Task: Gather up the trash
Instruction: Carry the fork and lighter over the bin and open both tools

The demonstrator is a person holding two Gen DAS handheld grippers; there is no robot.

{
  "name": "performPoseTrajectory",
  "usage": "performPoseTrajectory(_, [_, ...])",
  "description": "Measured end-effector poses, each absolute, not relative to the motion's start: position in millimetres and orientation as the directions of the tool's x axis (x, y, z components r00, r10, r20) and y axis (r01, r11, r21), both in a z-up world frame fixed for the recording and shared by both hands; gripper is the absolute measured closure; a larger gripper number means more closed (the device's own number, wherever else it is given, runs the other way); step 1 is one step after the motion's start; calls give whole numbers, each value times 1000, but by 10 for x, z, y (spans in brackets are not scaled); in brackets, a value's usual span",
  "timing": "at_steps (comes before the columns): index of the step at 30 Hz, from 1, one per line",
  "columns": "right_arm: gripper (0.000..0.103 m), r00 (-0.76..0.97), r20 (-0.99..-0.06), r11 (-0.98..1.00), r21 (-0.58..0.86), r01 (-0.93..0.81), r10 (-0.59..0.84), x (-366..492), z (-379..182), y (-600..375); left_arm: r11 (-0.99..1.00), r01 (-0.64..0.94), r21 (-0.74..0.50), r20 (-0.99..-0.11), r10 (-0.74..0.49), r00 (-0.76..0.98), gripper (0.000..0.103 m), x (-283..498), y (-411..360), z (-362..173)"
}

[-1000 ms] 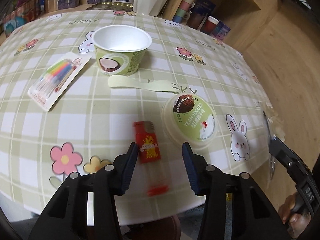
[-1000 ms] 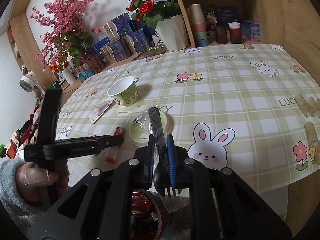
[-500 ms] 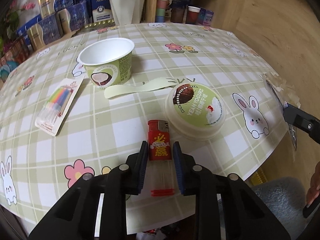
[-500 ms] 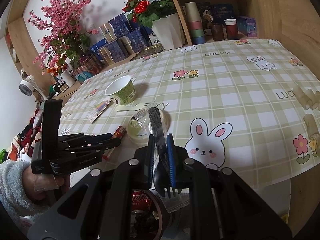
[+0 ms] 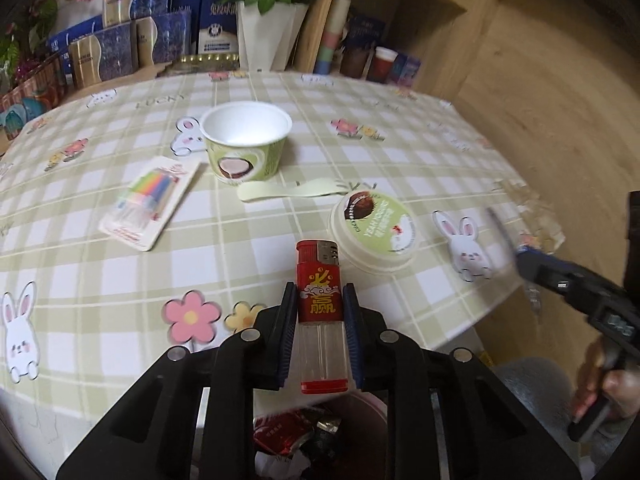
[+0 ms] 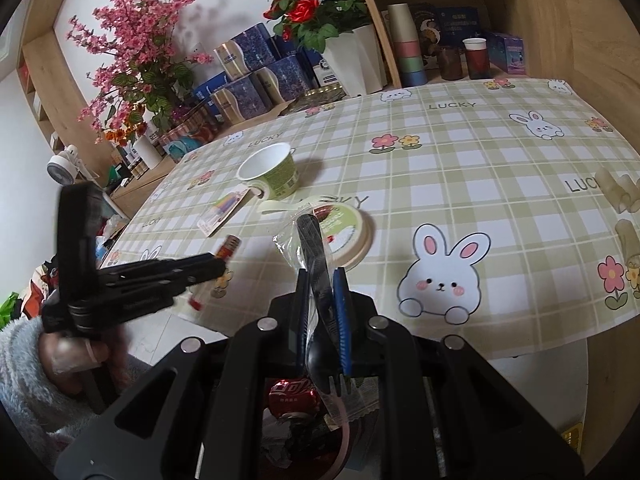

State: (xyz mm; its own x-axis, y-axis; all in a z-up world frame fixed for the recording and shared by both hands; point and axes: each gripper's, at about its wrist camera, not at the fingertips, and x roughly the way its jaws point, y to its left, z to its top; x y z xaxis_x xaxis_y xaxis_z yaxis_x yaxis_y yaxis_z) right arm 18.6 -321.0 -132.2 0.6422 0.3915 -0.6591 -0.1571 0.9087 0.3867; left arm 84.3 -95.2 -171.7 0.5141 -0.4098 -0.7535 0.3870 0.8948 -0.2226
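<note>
My left gripper (image 5: 319, 300) is shut on a red and clear lighter (image 5: 320, 312) and holds it off the table, over a trash bin (image 5: 320, 440) below the front edge. My right gripper (image 6: 322, 280) is shut on a black plastic fork in a clear wrapper (image 6: 316, 248), also above the bin (image 6: 296, 404). On the table stand an empty green yogurt cup (image 5: 246, 140), its lid (image 5: 376, 232) and a pale paper spoon (image 5: 288, 191). The left gripper with the lighter (image 6: 228, 247) shows in the right wrist view.
A card of coloured candles (image 5: 150, 196) lies left of the cup. Flower pots, boxes and stacked cups (image 6: 408, 56) stand behind the table at the shelf. The bin holds a crushed red can (image 6: 294, 394) and wrappers. The table edge (image 5: 460, 332) is close in front.
My left gripper closed on the lighter and lifted it back off the table over the bin. My right gripper kept hold of the wrapped fork and barely moved.
</note>
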Motion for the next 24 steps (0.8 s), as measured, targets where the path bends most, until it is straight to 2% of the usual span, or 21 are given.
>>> performPoseTrajectory(10, [87,602,-663,891,395,-226,446,-65,-1271,-2790,885,369,-284,-686,-456,567,81,234,-424,-1236])
performPoseTrajectory(24, [87,445,-756,877,409,-251,480,-354,-1712,-2206,880,335,-336,-664,-474,579,81,-402,-6,-1202])
